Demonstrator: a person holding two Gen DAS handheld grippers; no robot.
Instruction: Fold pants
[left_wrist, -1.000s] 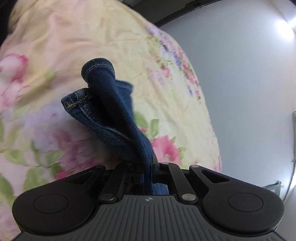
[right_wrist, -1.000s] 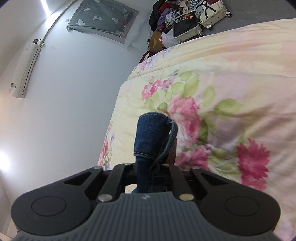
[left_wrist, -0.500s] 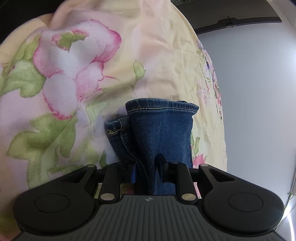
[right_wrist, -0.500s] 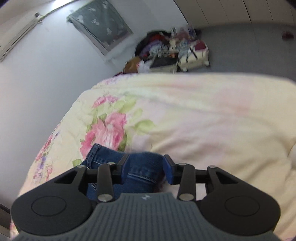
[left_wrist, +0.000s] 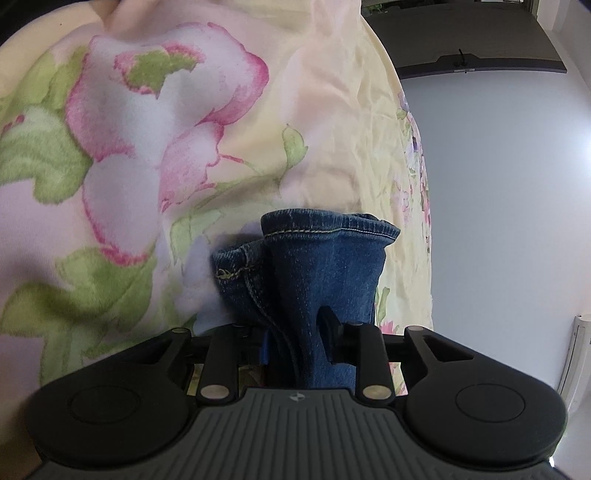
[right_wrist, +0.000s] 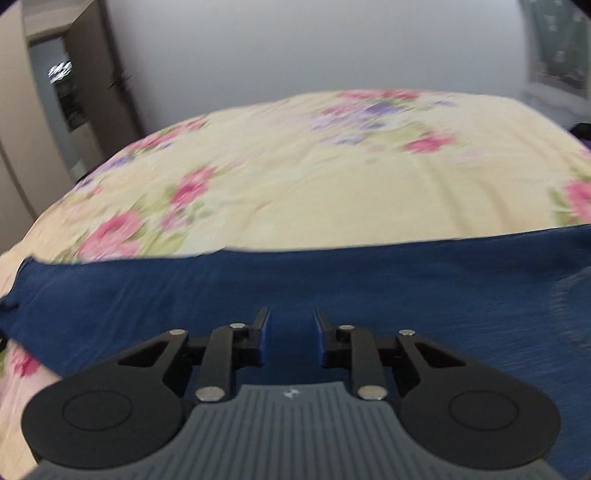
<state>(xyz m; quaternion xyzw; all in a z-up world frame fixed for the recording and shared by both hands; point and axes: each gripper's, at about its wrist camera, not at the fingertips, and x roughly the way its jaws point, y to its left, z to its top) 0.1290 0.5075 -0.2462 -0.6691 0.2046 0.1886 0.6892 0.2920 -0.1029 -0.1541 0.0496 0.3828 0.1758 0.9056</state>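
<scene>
Currently, the pants lie on the bed, spread as a wide blue band across your right wrist view, blurred by motion. Your left wrist view shows the hemmed leg ends bunched and standing up off the floral cover.

Your left gripper has denim between its jaws. The jaws are opening; the right finger lies against the cloth, while the left finger is mostly hidden behind it, so a firm pinch cannot be confirmed.

Your right gripper hovers over the flat denim with its jaws apart and nothing between them. The jaws are closing.

A grey wall rises behind the bed. A wardrobe stands at the left edge of the right wrist view.
</scene>
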